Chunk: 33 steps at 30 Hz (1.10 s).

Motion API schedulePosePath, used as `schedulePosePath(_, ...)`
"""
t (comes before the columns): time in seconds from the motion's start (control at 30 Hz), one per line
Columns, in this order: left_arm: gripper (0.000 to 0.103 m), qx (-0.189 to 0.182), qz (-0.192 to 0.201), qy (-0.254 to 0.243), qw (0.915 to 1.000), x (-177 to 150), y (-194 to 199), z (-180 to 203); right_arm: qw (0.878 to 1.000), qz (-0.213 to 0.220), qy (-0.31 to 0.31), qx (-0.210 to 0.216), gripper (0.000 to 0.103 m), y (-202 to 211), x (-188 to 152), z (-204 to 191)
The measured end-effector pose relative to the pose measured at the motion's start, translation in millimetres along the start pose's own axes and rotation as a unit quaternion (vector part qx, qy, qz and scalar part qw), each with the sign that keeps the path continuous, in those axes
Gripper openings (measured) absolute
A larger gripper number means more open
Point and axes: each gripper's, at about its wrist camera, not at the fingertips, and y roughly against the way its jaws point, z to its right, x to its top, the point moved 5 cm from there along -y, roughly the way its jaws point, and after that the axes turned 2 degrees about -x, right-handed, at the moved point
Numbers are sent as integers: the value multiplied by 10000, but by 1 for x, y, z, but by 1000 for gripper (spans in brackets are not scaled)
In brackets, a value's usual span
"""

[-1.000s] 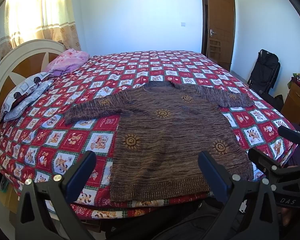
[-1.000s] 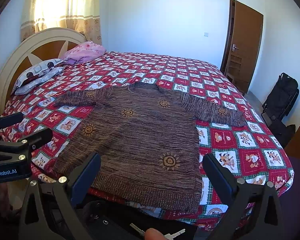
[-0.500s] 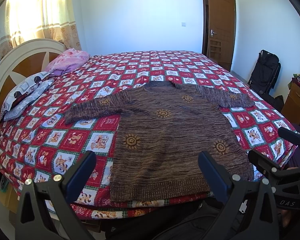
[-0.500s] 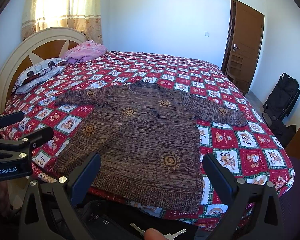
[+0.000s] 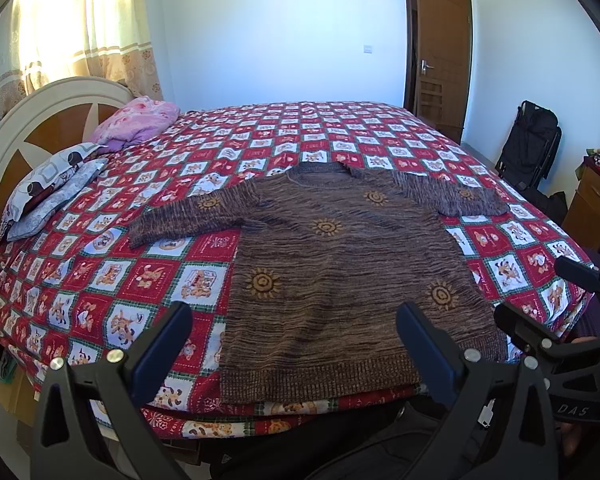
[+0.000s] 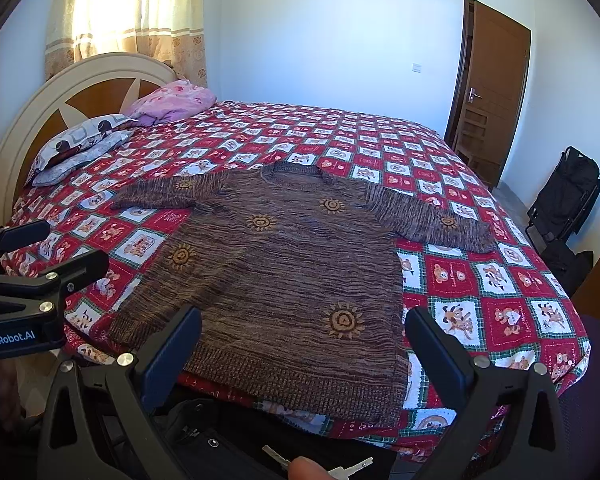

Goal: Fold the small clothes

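Headboard [image 5: 40, 120] and pillows [image 5: 52, 184] at the bed's left end. Sweater [image 5: 340, 264] flat, sleeves out, hem at the quilt's [image 5: 112, 288] near edge. Door [image 5: 440, 64] far right. Your left gripper [image 5: 292, 340] and right gripper [image 6: 304, 344]: both wide open, empty, short of the hem.

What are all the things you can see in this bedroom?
Brown knitted sweater with orange suns: one, spread flat on the bed's near edge.
Red and white checked bedspread: one, covers the bed.
Pink floral pillow: one, by the headboard.
Grey patterned pillows: two, stacked, left side.
Cream and brown wooden headboard: one, left.
Beige curtain: one, behind the headboard.
Brown wooden door: one, far wall.
Black folded stroller: one, right wall.
Silver keys: bottom edge, number unclear.
Left hand-held gripper: black, blue pads, open.
Right hand-held gripper: same, open.
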Motion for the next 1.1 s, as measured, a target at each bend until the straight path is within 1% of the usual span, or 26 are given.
schedulePosePath(0.83, 103, -11, -6, 10, 10000, 0, 0, 0, 10000, -10, 15, 30, 102, 0, 1, -3)
schedulePosePath(1.1, 103, -20, -14, 17, 10000, 0, -1, 0, 9999, -16, 48, 100, 102, -3, -1, -6)
